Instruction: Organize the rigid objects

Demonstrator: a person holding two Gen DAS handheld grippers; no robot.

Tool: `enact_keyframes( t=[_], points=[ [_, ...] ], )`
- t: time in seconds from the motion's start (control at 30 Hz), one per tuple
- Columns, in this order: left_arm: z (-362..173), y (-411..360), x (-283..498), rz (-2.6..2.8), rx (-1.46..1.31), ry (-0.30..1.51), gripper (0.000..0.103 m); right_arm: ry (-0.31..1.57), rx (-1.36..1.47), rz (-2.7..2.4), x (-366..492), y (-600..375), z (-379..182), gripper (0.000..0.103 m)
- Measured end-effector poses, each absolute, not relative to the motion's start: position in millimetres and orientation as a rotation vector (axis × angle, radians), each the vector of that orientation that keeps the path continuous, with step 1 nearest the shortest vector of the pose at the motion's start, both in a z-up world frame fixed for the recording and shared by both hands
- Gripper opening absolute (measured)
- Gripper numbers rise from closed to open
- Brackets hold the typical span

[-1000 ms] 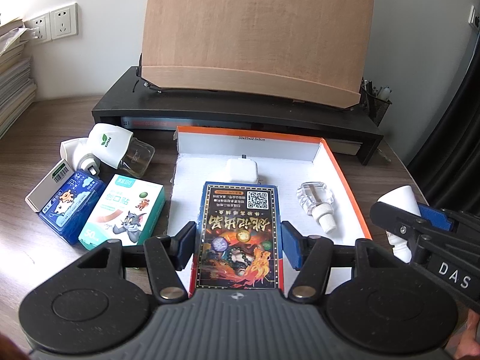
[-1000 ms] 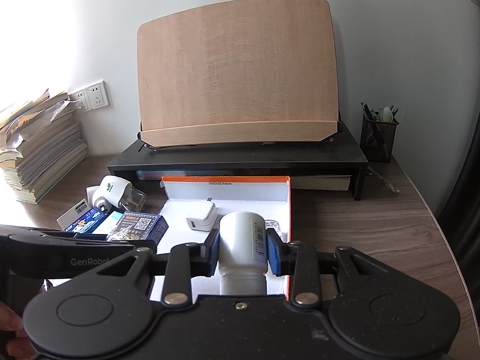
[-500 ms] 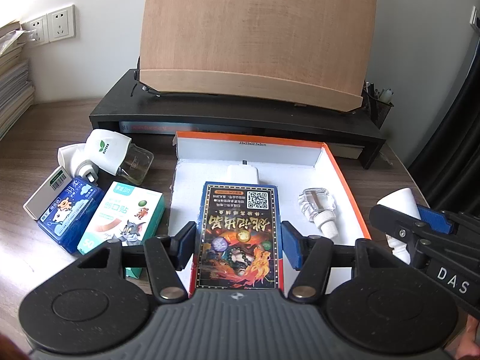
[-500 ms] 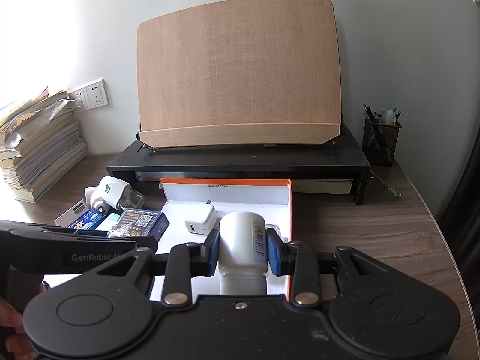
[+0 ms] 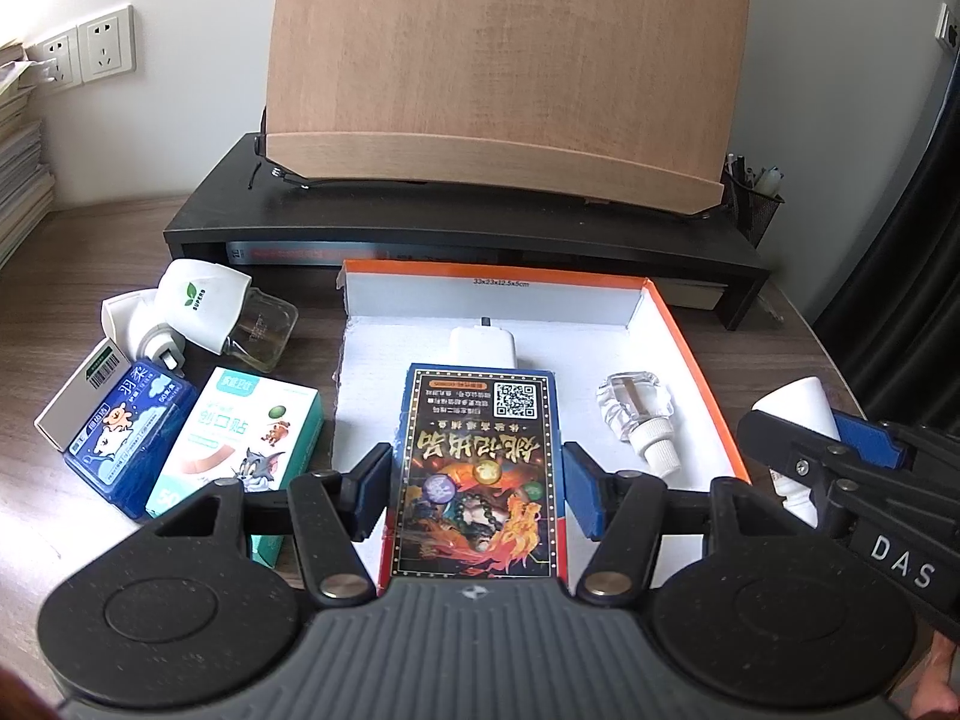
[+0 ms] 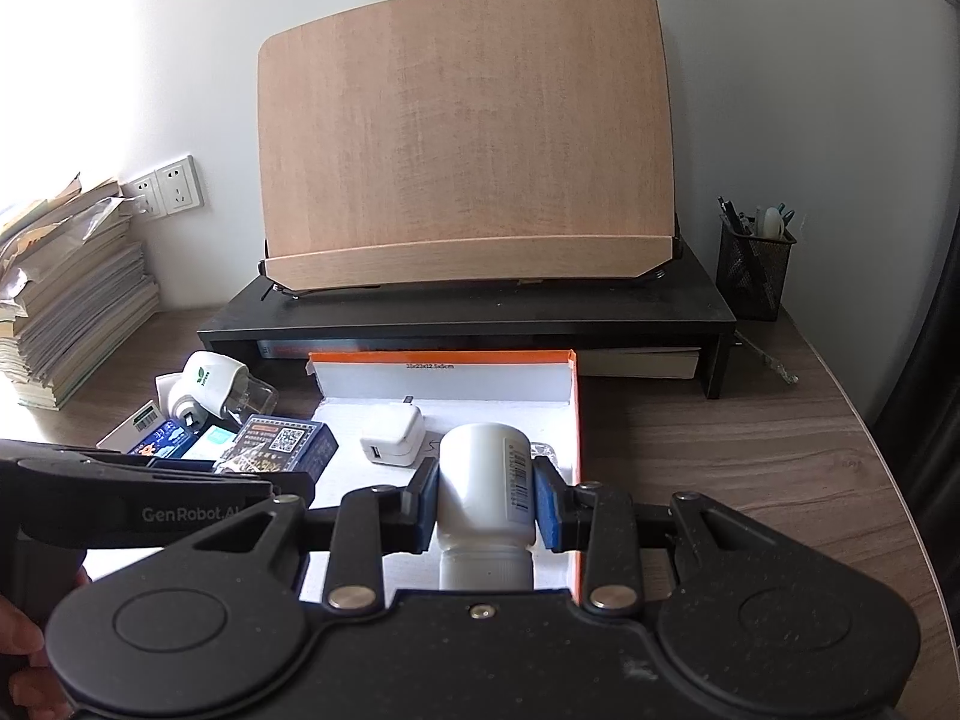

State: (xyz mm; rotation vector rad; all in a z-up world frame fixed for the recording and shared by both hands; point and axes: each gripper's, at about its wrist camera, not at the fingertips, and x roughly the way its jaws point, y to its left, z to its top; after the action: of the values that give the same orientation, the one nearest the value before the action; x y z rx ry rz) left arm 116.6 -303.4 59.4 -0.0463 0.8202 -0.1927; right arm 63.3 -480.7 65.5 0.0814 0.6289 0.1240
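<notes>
Left gripper (image 5: 477, 495) stays clamped on the printed card box (image 5: 480, 468), and right gripper (image 6: 485, 510) stays clamped on the white bottle (image 6: 480, 480). Almost nothing has changed over the last second, only a slight drift on my left side. Both loads hang over the orange-rimmed tray (image 5: 678, 324), the box above its middle, the bottle near its right wall. The white charger (image 5: 483, 347) and small clear cap piece (image 5: 636, 414) already lie inside. I judge setting down comes next.

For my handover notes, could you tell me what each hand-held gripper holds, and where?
Left: card box, by its long sides. Right: white bottle, around its body.
</notes>
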Motion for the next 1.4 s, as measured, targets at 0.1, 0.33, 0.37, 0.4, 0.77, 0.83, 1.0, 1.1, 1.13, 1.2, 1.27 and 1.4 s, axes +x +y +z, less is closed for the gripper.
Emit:
enact_keyframes(
  t=[0.1, 0.33, 0.37, 0.4, 0.77, 0.83, 1.0, 1.1, 1.13, 1.2, 1.27, 1.4],
  points=[
    [59, -301, 119, -0.195, -0.048, 0.823, 0.060, 0.629, 0.080, 0.123, 65, -480, 66, 0.040],
    [58, -296, 124, -0.200, -0.051, 0.827, 0.060, 0.635, 0.080, 0.115, 71, -475, 64, 0.040],
    [57, -295, 125, -0.200, -0.051, 0.829, 0.060, 0.636, 0.080, 0.115, 72, -474, 64, 0.040],
    [57, -295, 126, -0.199, -0.051, 0.831, 0.060, 0.637, 0.080, 0.116, 73, -474, 64, 0.040],
    [53, -288, 133, -0.200, -0.057, 0.844, 0.060, 0.647, 0.078, 0.118, 80, -468, 61, 0.040],
    [53, -287, 134, -0.202, -0.056, 0.844, 0.060, 0.648, 0.080, 0.118, 81, -467, 61, 0.040],
    [52, -287, 136, -0.205, -0.054, 0.849, 0.060, 0.651, 0.078, 0.115, 84, -465, 60, 0.040],
    [51, -287, 138, -0.211, -0.054, 0.851, 0.060, 0.652, 0.078, 0.111, 86, -464, 60, 0.040],
    [51, -287, 139, -0.213, -0.053, 0.852, 0.060, 0.653, 0.078, 0.109, 86, -464, 59, 0.040],
    [50, -288, 140, -0.217, -0.052, 0.853, 0.060, 0.653, 0.079, 0.105, 87, -463, 59, 0.040],
    [50, -288, 141, -0.221, -0.051, 0.853, 0.060, 0.653, 0.080, 0.102, 88, -463, 59, 0.040],
    [49, -289, 143, -0.228, -0.050, 0.856, 0.060, 0.656, 0.080, 0.097, 89, -464, 58, 0.040]
  ],
)
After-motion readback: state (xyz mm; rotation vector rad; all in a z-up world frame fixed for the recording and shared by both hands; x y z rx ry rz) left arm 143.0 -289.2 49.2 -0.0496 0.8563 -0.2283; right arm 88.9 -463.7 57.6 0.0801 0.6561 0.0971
